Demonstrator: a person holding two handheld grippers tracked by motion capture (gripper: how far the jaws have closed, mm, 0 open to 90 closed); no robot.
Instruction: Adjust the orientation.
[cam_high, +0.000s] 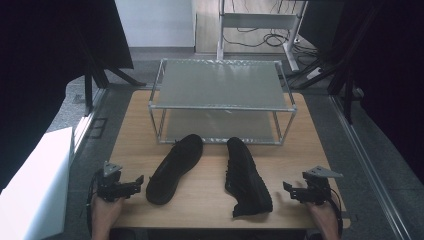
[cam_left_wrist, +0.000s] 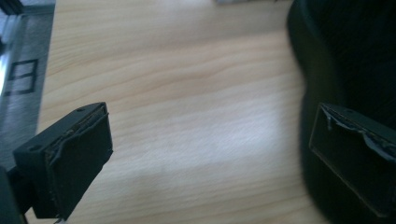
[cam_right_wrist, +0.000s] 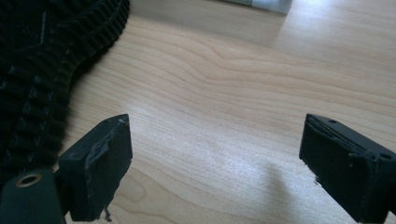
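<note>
On the wooden table (cam_high: 210, 200) two black shoes are laid side by side near the front edge. The left shoe (cam_high: 175, 167) is tipped on its side, with its smooth dark inside or sole turned up, and it is slanted from the front left toward the back middle. The right shoe (cam_high: 246, 177) is also laid on its side, with its ridged sole turned toward the right. A metal rack (cam_high: 222, 102) with two flat shelves is set behind the shoes, and the shoe tips are close to its front bar.

At the front left corner the left gripper (cam_high: 134, 183) is held in a hand (cam_high: 105, 212). Its jaws are spread wide apart and nothing is held between them. In the left gripper view (cam_left_wrist: 210, 154) bare wood is seen between the jaws, and the left shoe (cam_left_wrist: 345, 60) is just beside the far jaw.

At the front right corner the right gripper (cam_high: 290, 191) is held in the other hand (cam_high: 322, 215). Its jaws are spread wide too, and nothing is held. In the right gripper view (cam_right_wrist: 215, 163) bare wood is seen between the jaws, and the ridged sole of the right shoe (cam_right_wrist: 42, 56) is close by one jaw.

A white box (cam_high: 35, 185) is seen off the left side of the table.
</note>
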